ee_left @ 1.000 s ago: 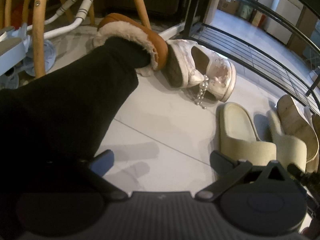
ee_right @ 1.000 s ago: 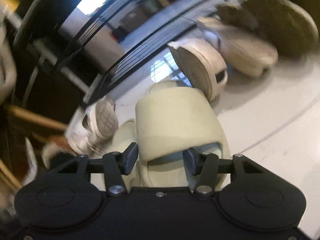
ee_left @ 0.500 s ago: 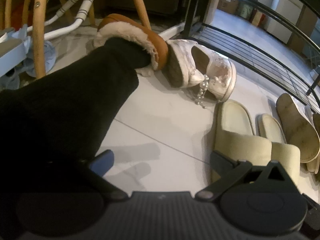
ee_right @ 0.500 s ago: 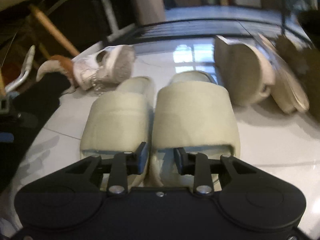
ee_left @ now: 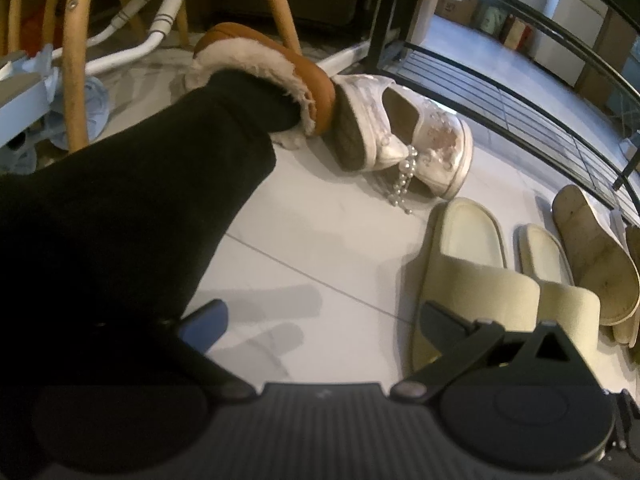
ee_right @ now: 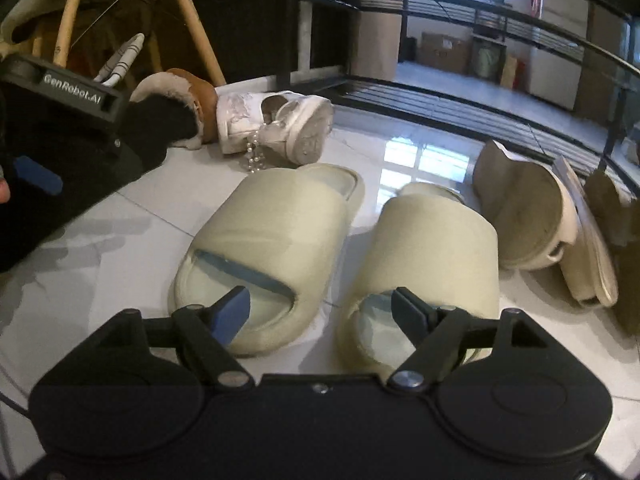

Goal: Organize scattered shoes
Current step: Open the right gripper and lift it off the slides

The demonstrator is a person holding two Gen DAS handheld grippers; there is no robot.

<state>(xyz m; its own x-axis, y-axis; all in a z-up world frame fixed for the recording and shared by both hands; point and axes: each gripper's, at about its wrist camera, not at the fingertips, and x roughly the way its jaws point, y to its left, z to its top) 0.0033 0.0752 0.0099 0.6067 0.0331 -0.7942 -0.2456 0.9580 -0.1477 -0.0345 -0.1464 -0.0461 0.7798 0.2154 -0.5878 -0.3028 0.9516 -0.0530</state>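
Observation:
Two cream slides, one on the left [ee_right: 272, 232] and one on the right [ee_right: 432, 248], stand side by side on the white tile floor, toes toward me. My right gripper [ee_right: 322, 312] hovers just before their toe openings; its jaws are opening and the pads press on nothing. In the left wrist view the same pair [ee_left: 468, 264] lies at the right. My left gripper [ee_left: 320, 326] is held wide open over bare floor, nothing between its fingers. A white pearl-trimmed pair of shoes [ee_left: 404, 140] lies tumbled farther back.
A person's black-clad leg in a brown fur-lined slipper [ee_left: 272, 64] crosses the left side. Overturned beige slippers [ee_right: 524, 216] lie right of the slides. A black metal rack [ee_left: 500, 92] runs along the back right. Wooden chair legs [ee_left: 74, 60] and a white tube frame [ee_left: 132, 40] stand back left.
My right gripper rolled upright, carried the cream slide beside its mate, then opened and let it go. The left gripper has stayed still and open.

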